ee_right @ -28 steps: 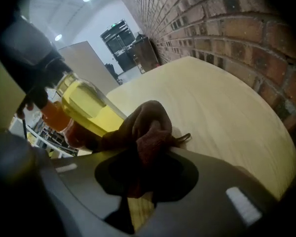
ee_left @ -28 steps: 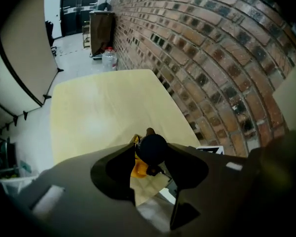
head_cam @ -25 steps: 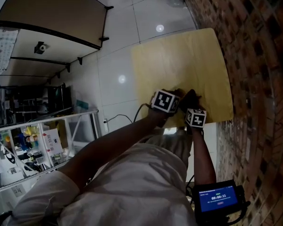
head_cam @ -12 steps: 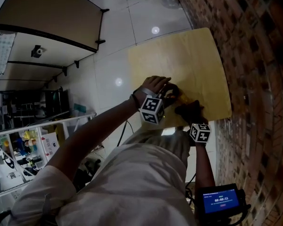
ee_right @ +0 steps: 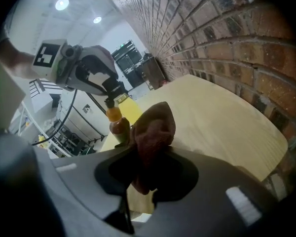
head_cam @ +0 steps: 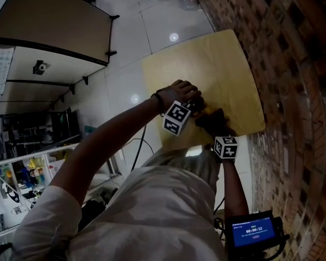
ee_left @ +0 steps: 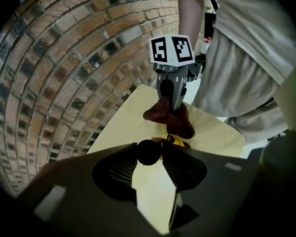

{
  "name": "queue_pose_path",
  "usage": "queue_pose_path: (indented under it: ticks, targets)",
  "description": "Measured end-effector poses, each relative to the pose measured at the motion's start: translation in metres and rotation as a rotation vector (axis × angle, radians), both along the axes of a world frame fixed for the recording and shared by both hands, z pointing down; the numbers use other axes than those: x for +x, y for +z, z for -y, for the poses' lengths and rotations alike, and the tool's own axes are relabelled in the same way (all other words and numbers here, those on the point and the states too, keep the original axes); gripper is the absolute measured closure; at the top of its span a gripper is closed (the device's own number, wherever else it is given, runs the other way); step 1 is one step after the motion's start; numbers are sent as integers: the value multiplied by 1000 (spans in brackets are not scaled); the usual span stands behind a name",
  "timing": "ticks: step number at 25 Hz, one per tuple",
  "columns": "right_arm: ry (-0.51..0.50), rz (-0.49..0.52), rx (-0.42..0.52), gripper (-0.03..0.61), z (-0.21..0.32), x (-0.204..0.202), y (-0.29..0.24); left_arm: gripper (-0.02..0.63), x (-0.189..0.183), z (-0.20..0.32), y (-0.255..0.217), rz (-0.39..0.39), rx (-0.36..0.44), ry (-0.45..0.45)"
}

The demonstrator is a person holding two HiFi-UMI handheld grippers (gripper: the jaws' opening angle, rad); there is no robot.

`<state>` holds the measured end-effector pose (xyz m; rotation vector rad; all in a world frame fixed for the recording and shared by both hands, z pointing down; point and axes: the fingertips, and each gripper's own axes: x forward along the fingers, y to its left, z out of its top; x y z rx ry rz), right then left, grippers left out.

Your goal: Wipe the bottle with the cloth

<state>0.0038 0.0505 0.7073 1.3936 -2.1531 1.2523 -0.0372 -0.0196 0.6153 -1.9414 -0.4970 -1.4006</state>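
A small bottle (ee_right: 119, 127) with an orange neck and a black cap (ee_left: 149, 152) stands near the front edge of the pale wooden table (head_cam: 228, 75). My left gripper (ee_left: 149, 155) points steeply down over it. Its jaws have just been closing, and they now pinch the cap. From the right gripper view, the left gripper (ee_right: 111, 97) holds the bottle by its top. My right gripper (ee_right: 144, 174) is shut on a dark brown cloth (ee_right: 155, 130). The bunched cloth (ee_left: 180, 125) hangs right beside the bottle's side.
A brick wall (head_cam: 293, 64) runs along the table's right side. White tiled floor (head_cam: 125, 64) lies to the left, with a brown-topped counter (head_cam: 49, 15) and shelves of goods (head_cam: 27, 167) beyond. A device with a blue screen (head_cam: 252, 228) hangs at the person's waist.
The left hand has rolled over, so its marker cube swung to the left and the hand now covers the bottle's top. The right gripper with the cloth has shifted slightly.
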Motion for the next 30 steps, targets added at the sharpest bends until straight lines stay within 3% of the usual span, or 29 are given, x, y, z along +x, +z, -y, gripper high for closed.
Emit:
queue_pose_path:
  ticks: [3, 8, 12, 17, 23, 30]
  targets:
    - [-13, -12, 72, 494, 18, -14, -11, 440, 1, 7, 3, -3, -14, -143]
    - [-68, 50, 230, 494, 40, -47, -59, 442, 9, 15, 1, -8, -34, -438]
    - [-76, 67, 241, 494, 47, -56, -66, 443, 15, 20, -2, -5, -46, -591]
    - [-72, 11, 160, 494, 44, -43, -39, 443, 18, 23, -5, -33, -75, -627]
    - [-231, -210, 170, 495, 62, -33, -26, 445, 19, 23, -11, -51, -78, -639]
    - [-225, -308, -84, 494, 59, -17, 45, 445, 25, 15, -14, -69, -107, -734]
